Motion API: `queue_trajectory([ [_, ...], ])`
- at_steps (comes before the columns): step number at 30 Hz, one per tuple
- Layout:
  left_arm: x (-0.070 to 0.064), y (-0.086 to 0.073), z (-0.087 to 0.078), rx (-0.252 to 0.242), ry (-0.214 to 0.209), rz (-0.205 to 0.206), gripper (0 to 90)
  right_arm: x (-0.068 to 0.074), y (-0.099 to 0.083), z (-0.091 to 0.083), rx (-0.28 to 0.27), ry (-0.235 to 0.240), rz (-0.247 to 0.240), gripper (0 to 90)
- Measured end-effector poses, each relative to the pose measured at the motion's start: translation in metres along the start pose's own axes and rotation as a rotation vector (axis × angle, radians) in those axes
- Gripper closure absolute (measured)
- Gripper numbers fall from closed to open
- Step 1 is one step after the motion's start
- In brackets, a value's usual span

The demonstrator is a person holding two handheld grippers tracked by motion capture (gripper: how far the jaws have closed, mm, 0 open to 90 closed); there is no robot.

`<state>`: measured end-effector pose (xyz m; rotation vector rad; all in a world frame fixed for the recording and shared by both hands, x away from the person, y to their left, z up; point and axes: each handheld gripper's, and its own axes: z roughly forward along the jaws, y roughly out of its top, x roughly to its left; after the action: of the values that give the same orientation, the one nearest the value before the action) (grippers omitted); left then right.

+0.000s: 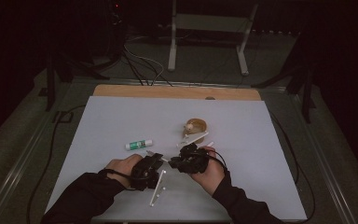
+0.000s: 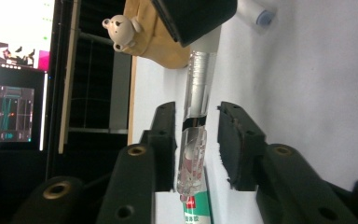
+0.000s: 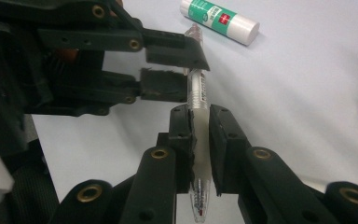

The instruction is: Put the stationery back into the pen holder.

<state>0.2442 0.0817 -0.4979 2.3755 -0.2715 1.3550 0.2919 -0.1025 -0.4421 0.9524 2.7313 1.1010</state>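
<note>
White sheet on the table (image 1: pixel 121 116) carried everything, with the work near its front edge. Bear-topped wooden holder (image 1: pixel 195 126) and glue stick (image 1: pixel 138 144) sat just beyond the grippers; loose white pieces (image 1: pixel 157 187) lay in front, untouched. Right gripper (image 3: pixel 200 122) was clamped on the clear pen (image 3: pixel 198 100) at its white grip end, tip toward the camera. Left gripper (image 2: pixel 196 128) straddled the barrel's other end, jaws narrow; contact couldn't be told, though a gap showed in the left gripper view. Pen was held off the sheet between both tools. My read: pickup done, two-handed pull or twist not yet started.
</note>
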Motion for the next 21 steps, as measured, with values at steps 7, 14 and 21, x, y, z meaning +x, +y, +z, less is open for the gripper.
queue_trajectory([
  [7, -0.001, 0.003, 0.004, 0.021, 0.003, 0.028, 79.7, -0.001, 0.0, 0.002, 0.007, 0.001, 0.004, 79.7],
  [14, 0.002, 0.0, 0.005, -0.008, -0.024, -0.022, 80.7, -0.003, 0.001, 0.0, -0.016, 0.004, 0.014, 75.6],
  [21, 0.012, -0.005, 0.001, -0.028, -0.051, -0.084, 80.7, -0.004, 0.005, -0.017, -0.111, -0.018, 0.005, 60.0],
])
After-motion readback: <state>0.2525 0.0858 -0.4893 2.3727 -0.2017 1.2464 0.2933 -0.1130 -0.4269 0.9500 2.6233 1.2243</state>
